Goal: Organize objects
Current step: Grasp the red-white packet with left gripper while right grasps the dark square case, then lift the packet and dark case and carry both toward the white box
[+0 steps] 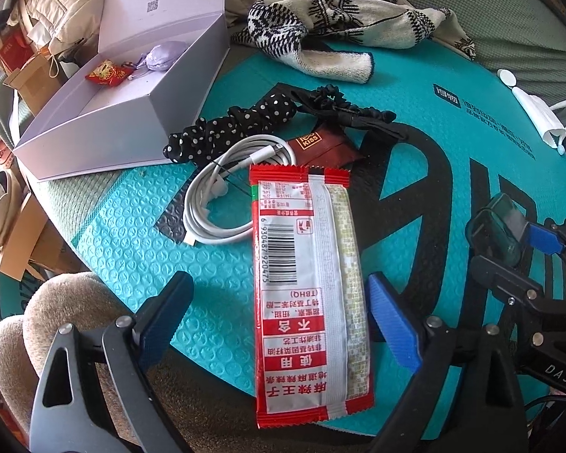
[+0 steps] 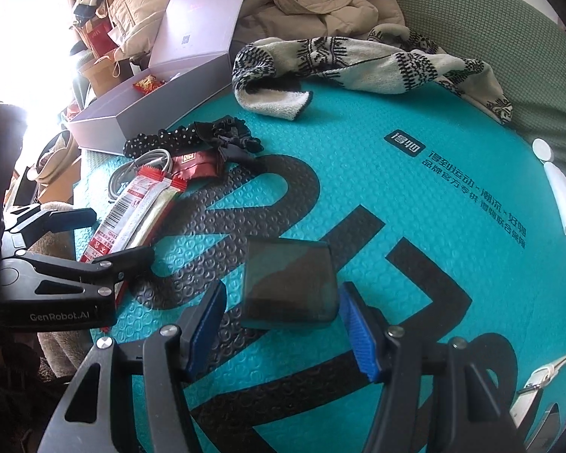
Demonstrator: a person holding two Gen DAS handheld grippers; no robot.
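Teal bubble mailer point(image 1: 132, 234) bears the clutter. Left tongs point(image 1: 279, 324) spread astride snack packet point(image 1: 305, 283); right tongs point(image 2: 283, 324) spread about tinted case point(image 2: 290, 283). Next: close, carry to lavender box point(image 1: 105, 120).

Bare teal mat point(image 2: 415, 196) lies open rightward; coiled cable point(image 1: 215, 204) and box point(image 1: 105, 128) crowd the left.
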